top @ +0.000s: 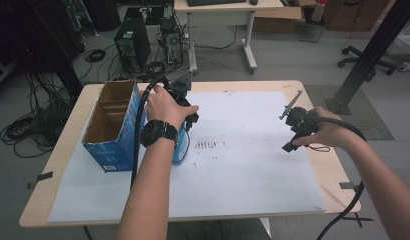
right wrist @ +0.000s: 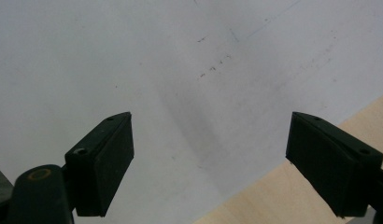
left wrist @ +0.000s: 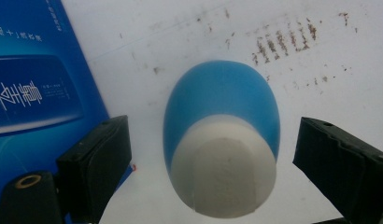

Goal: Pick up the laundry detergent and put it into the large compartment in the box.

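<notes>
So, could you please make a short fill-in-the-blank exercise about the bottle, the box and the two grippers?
1. The left gripper has its jaws on both sides of a blue bottle with a ____ cap.
2. Beside the bottle stands a blue box whose top is ____.
3. The right gripper, jaws apart, holds ____.
4. White paper covers most of the ____.

Missing words: white; open; nothing; table

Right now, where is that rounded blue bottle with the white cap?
The rounded blue bottle with the white cap stands on the white paper sheet, between the open jaws of the left gripper, just right of the blue cardboard box.
</notes>
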A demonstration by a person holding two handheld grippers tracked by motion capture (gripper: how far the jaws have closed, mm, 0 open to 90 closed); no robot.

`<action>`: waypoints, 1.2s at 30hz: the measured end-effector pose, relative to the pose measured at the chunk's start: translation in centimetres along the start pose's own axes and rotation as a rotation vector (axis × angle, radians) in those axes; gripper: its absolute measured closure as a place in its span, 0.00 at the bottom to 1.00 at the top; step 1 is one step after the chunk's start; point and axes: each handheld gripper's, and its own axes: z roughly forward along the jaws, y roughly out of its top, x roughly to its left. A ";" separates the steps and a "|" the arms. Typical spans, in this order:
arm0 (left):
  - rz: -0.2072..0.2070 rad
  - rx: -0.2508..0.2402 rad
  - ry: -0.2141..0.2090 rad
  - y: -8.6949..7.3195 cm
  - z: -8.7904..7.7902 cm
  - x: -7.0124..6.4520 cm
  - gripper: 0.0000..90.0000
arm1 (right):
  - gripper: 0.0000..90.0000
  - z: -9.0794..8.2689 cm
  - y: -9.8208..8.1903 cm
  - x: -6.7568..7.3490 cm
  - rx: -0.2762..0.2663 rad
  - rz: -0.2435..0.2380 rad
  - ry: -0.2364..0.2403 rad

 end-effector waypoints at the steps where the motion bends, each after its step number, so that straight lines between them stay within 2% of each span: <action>1: 0.000 0.000 0.002 0.0 0.1 0.0 0.12 | 0.17 0.0 0.0 0.0 0.000 0.001 0.002; 8: -0.003 0.005 0.026 0.1 0.6 -0.1 0.11 | 0.17 0.1 0.0 0.0 0.002 -0.001 0.004; 20: -0.020 0.021 -0.001 0.1 1.9 -0.2 0.13 | 0.17 0.4 0.0 0.0 0.003 0.004 0.007; 36: -0.044 0.032 -0.012 0.1 2.5 0.1 0.20 | 0.17 0.5 0.1 0.1 0.005 -0.004 0.009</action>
